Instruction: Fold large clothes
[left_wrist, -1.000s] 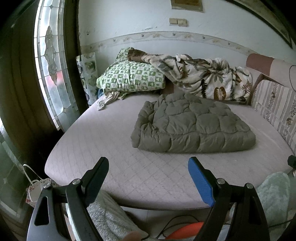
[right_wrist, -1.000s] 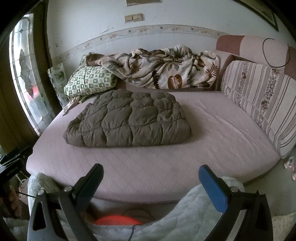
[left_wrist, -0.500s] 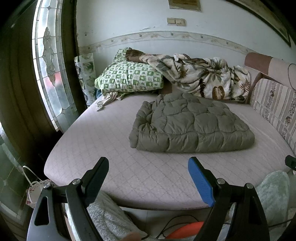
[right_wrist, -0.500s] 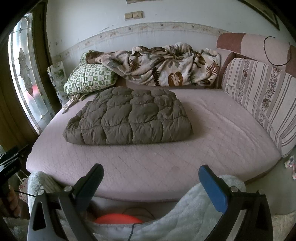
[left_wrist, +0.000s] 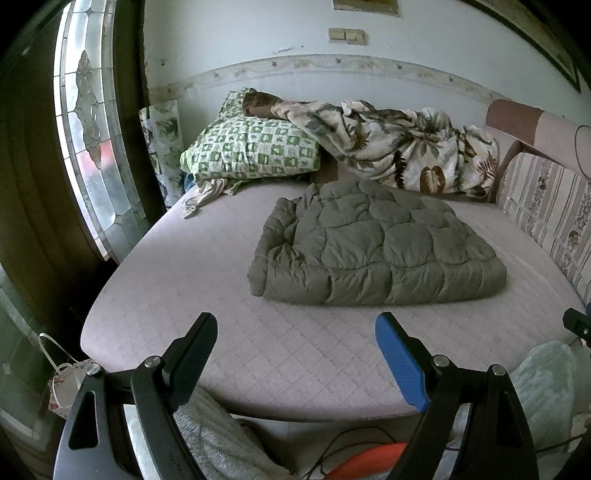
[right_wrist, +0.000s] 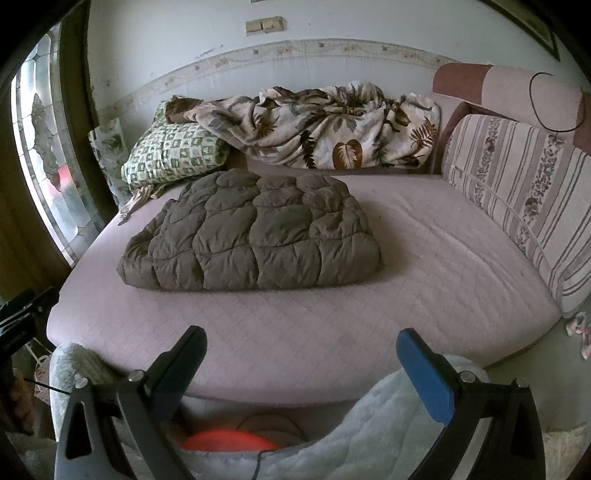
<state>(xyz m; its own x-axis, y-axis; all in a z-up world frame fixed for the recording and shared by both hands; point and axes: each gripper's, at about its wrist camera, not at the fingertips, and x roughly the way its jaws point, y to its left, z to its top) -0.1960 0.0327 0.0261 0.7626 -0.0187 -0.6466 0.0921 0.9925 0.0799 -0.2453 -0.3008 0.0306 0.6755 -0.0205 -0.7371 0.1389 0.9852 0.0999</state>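
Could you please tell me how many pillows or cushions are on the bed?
2: a green checked pillow at the back left corner, and a striped cushion along the right side. Others may lie hidden under the leaf-print blanket.

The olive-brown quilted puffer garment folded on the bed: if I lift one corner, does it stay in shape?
Probably not. The olive-brown quilted puffer garment looks soft and puffy, so a lifted corner would likely sag and the fold open. Its loft suggests it's light for its bulk. The smooth-looking shell may slip between narrow fingers.

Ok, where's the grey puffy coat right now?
In both wrist views the coat lies folded mid-bed, just before the leaf-print blanket, right of the green pillow.
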